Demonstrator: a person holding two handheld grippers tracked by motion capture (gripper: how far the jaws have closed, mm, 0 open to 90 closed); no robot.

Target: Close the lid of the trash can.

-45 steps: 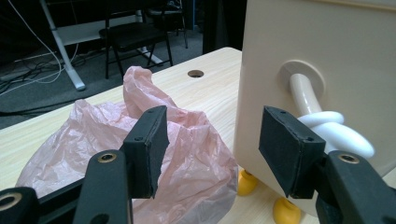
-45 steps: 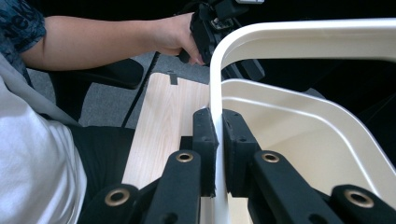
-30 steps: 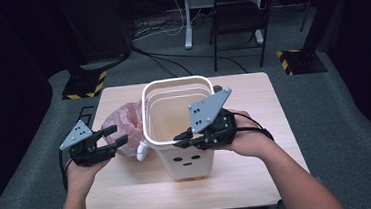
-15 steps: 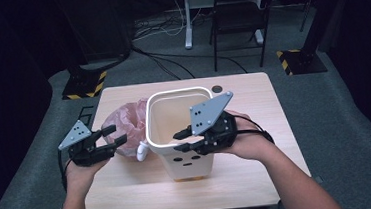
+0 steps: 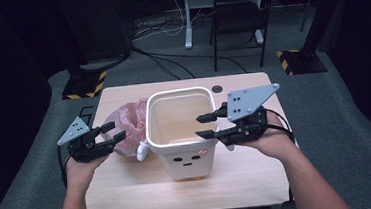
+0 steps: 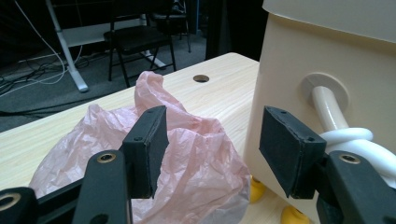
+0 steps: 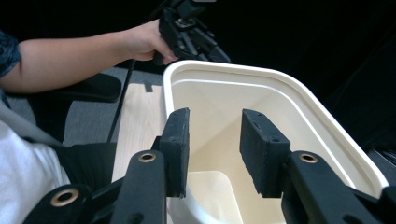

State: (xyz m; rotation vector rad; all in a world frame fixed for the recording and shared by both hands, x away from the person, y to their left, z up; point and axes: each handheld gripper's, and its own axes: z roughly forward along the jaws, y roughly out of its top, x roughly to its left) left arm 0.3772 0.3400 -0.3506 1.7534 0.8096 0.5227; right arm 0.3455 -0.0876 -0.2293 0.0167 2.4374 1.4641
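Cream plastic bin (image 5: 180, 135): stands upright at the table's (image 5: 130, 189) middle, open and bare inside; likely stiff, light, smooth-walled; the thick rolled rim looks the safest hold.
Pink bag (image 5: 129, 128): crumpled film lying just left of the bin, touching its wall; judged very light, limp, slippery; pinch a raised fold.
Rope handle (image 6: 343, 135): white, knotted at the bin's left wall; soft but firm to grab.
Right gripper (image 5: 201, 126): jaws have just been opening, spread over the bin's right rim, nothing between them.
Left gripper (image 5: 114, 131): jaws spread, empty, beside the bag.
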